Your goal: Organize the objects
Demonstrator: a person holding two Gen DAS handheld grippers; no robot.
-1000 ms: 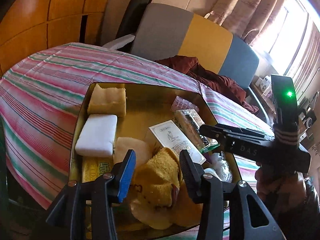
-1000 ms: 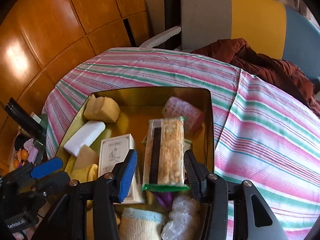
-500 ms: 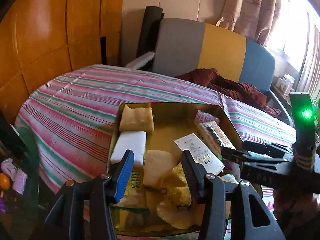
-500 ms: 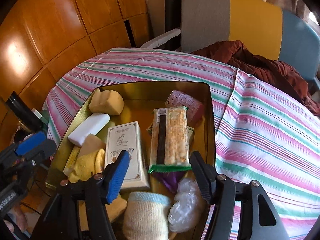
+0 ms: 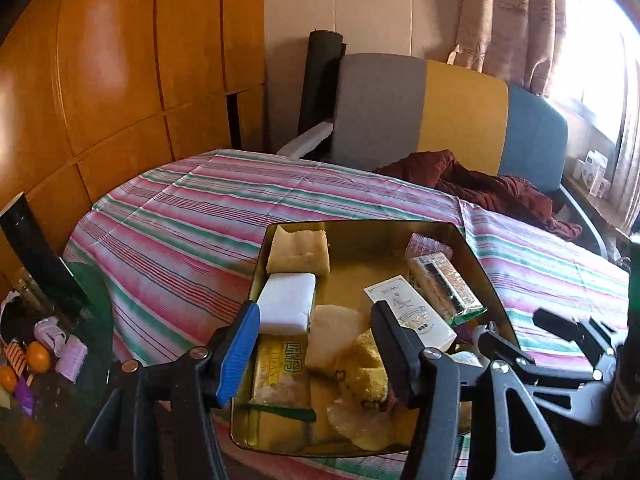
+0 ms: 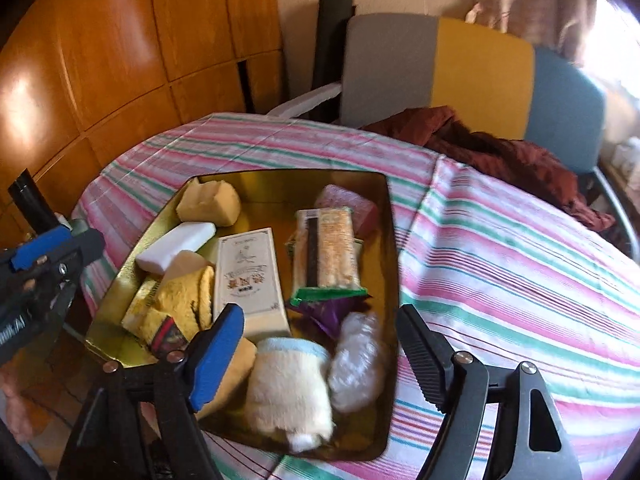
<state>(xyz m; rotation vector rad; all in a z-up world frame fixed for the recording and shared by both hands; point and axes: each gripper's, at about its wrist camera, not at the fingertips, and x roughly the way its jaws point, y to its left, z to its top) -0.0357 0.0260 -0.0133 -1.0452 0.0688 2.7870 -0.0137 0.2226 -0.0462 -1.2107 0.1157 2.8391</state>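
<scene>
My tray (image 6: 394, 240) sits at the table's (image 6: 500, 248) near edge, full. The cracker pack (image 6: 326, 254) I was gripping a second ago now lies by the tray's right wall. The towel (image 5: 366, 364) lies at its near-left corner. Both drops look done. Right gripper (image 6: 320, 356) and left gripper (image 5: 314, 346) are opening, both empty.

Yellow packet (image 5: 280, 372) in the gold tray (image 5: 486, 276): large Chinese char., Latin letters beside it, unclear. White box (image 5: 412, 316): print too small to read.
</scene>
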